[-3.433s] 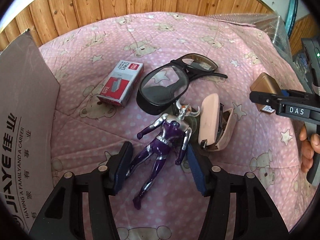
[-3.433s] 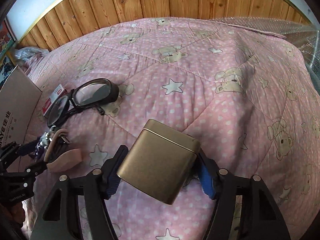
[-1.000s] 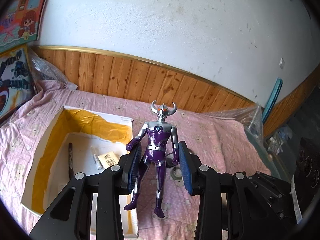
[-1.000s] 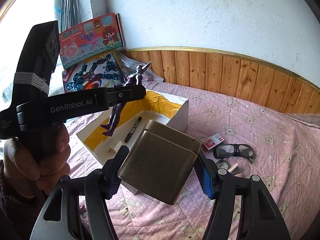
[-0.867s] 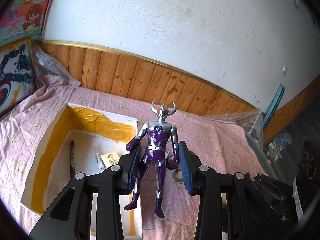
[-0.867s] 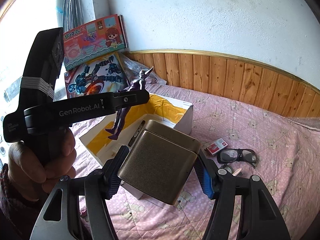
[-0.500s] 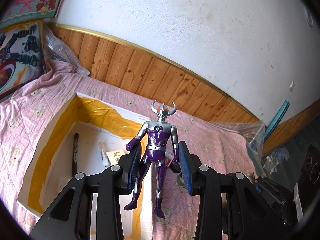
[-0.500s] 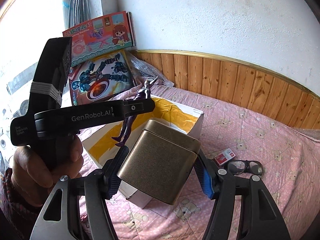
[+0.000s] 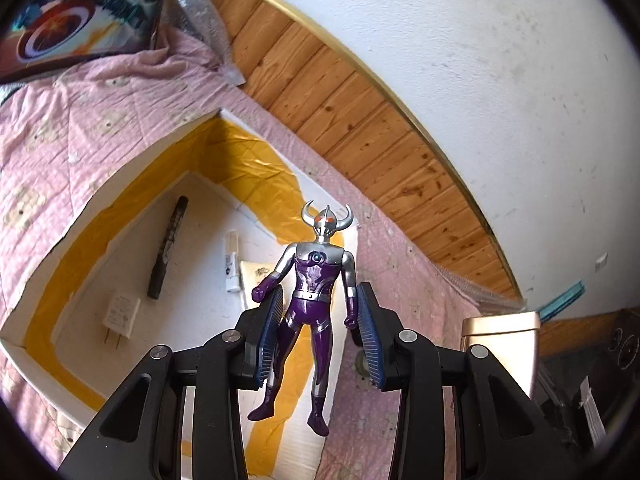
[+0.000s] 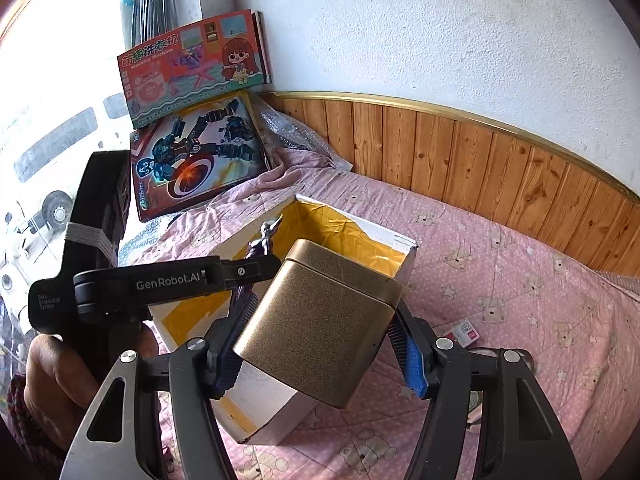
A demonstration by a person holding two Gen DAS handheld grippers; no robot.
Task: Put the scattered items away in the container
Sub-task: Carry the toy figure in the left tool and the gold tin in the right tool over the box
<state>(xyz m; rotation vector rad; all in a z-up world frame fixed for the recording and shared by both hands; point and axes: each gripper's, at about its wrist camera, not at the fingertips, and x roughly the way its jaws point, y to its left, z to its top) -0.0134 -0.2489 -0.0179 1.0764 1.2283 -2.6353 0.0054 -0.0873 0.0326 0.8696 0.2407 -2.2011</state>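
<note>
My left gripper is shut on a purple and silver horned toy figure and holds it upright above the near right corner of the open white box with yellow tape. In the box lie a black marker, a white charger plug, a small white tube and a paper packet. My right gripper is shut on a gold tin, held above the box's near side. The left gripper with the figure shows in the right wrist view. The tin's top shows at right in the left wrist view.
The box rests on a pink bear-print quilt against a wood-panelled wall. Two toy boxes lean in the far left corner beside bubble wrap. A red and white staple box lies on the quilt right of the box.
Both grippers have moved closer to the box. The figure now hangs over the box's near right corner, and the tin has come in beside the left gripper.
</note>
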